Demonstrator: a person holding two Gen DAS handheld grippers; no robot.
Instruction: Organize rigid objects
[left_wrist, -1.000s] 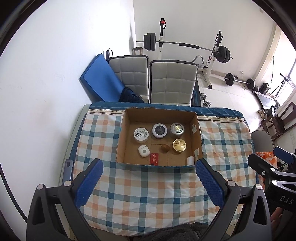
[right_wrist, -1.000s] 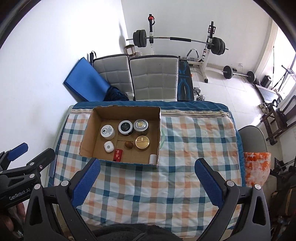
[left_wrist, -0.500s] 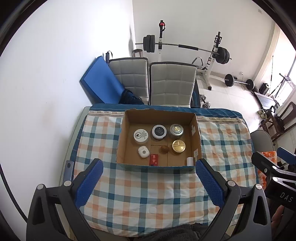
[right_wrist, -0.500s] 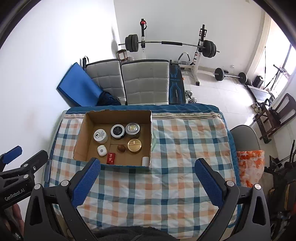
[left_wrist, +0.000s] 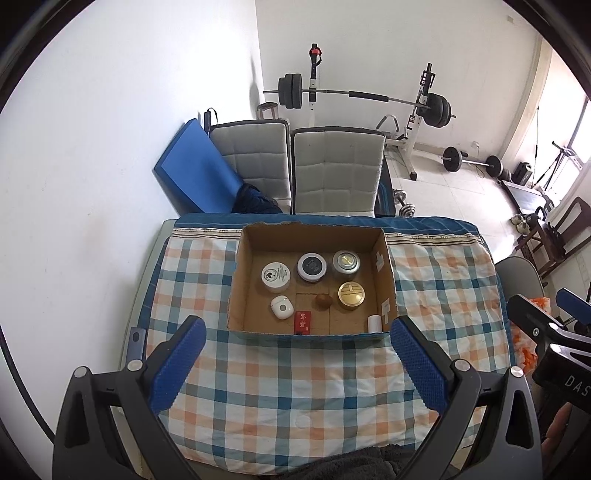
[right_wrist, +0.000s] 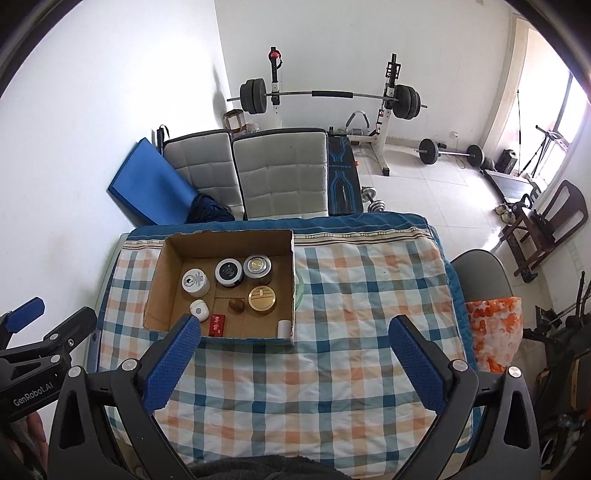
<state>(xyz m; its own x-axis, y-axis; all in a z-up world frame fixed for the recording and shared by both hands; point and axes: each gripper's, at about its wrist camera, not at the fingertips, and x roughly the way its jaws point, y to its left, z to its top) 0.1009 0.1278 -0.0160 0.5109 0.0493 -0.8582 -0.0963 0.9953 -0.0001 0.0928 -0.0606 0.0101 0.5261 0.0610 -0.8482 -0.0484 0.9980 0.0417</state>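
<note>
An open cardboard box (left_wrist: 386, 266) (right_wrist: 155, 284) sits on the checked tablecloth (left_wrist: 295, 373) (right_wrist: 362, 295). Inside it are a white jar (left_wrist: 275, 275), a black-lidded jar (left_wrist: 312, 266), a silver-lidded jar (left_wrist: 346, 261), a gold tin (left_wrist: 351, 294), a small brown object (left_wrist: 323, 300), a white earbud case (left_wrist: 282, 306), a red box (left_wrist: 302, 321) and a white cylinder (left_wrist: 374, 324). My left gripper (left_wrist: 295, 363) is open and empty, held high above the table's near side. My right gripper (right_wrist: 293, 360) is open and empty, also high, right of the box.
Two grey padded chairs (left_wrist: 338, 170) and a blue mat (left_wrist: 195, 181) stand behind the table. A barbell rack (left_wrist: 365, 98) is at the far wall. A grey chair with an orange bag (right_wrist: 493, 332) stands at the table's right.
Both grippers have risen and drawn back a little from the table; the box looks smaller. Both stay open and empty.
</note>
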